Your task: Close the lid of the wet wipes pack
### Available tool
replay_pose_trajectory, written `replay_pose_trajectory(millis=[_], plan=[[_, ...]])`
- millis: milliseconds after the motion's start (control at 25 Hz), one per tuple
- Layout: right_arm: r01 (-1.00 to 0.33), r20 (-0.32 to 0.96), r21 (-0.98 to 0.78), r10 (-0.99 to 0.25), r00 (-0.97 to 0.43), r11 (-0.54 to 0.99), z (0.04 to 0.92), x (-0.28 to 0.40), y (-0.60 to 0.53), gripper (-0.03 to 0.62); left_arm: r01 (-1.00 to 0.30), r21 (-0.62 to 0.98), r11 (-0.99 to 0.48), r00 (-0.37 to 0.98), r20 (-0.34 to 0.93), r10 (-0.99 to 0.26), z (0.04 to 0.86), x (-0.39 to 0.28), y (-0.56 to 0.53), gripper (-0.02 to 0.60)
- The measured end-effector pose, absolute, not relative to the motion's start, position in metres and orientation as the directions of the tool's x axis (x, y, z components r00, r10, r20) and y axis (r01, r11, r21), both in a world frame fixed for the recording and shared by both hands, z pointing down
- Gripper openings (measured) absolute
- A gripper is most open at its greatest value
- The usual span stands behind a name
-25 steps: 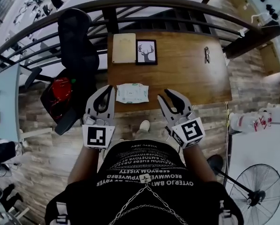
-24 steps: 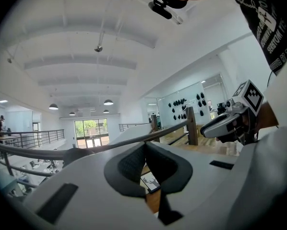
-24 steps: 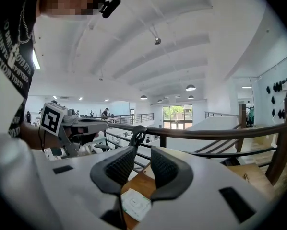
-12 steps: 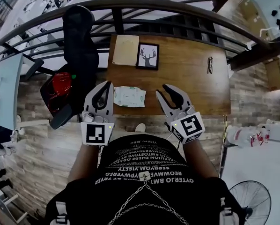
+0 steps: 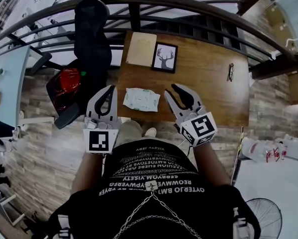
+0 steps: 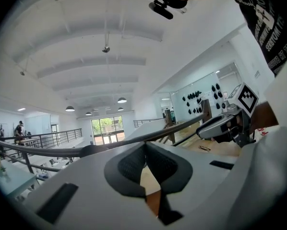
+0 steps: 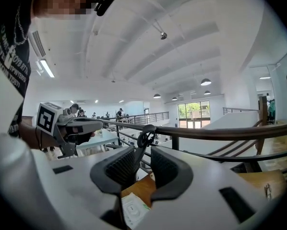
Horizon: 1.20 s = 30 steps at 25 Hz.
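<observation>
— What's furthest left?

— A chair (image 5: pixel 91 39) draped in black, standing off the table's (image 5: pixel 204 83) left edge. Next comes the left gripper (image 5: pixel 110 88), held out on a forearm that reaches straight forward from the torso. Its tips sit just off the table's near left corner, with the marker cube back toward the body.

— And its jaws?

— Pressed together at the tips, with nothing between them. The left gripper view shows the two dark pads meeting in a point, with only bare table wood showing below them.

— Where's the wet wipes pack (image 5: pixel 141 99)?

— Lying flat by the table's near edge, towards the left corner, between the two grippers. Neither gripper touches it. I can't make out whether its lid is open or closed.

— The right one?

— The right gripper (image 5: pixel 171 89) hangs over the near edge just right of the pack. Its forearm angles inward, so the tips lean towards the pack. The jaws stand apart and hold nothing. In the right gripper view the pack shows low through the gap between them.

— Anything beyond?

— A tan board (image 5: pixel 141 49) and a framed deer picture (image 5: pixel 165 58) sit side by side at the far edge, behind the pack. A pair of glasses (image 5: pixel 230 72) lies near the right edge, well apart from everything else.
</observation>
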State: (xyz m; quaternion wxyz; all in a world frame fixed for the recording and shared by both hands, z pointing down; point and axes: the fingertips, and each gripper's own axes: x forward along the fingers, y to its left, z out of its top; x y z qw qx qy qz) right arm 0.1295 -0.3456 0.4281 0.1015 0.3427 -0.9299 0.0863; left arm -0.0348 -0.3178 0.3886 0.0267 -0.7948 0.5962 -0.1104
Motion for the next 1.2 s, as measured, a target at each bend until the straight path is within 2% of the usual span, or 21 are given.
replay_pose_trajectory(millis=[280,440,720,1200], plan=[[-0.642,0.328,-0.144,-0.576,-0.749,0.753,0.465,0.099,-0.361,0.106,-0.923,-0.193,-0.334,0.306,0.159,-0.939,0.387,-0.047,-0.344,0.027],[-0.630,0.380,-0.156,-0.542,-0.749,0.761,0.498,0.087,-0.369,0.048,-0.914,-0.192,-0.357,0.331,0.155,-0.931,0.384,-0.056,-0.363,0.027],[-0.646,0.455,-0.137,-0.532,-0.714,0.751,0.547,0.071,-0.378,0.021,-0.904,-0.179,-0.389,0.361,0.172,-0.917,0.394,-0.074,-0.391,0.027],[-0.655,0.599,-0.182,-0.446,-0.665,0.733,0.642,0.050,-0.381,0.018,-0.896,-0.161,-0.413,0.378,0.211,-0.902,0.410,-0.097,-0.397,0.026]])
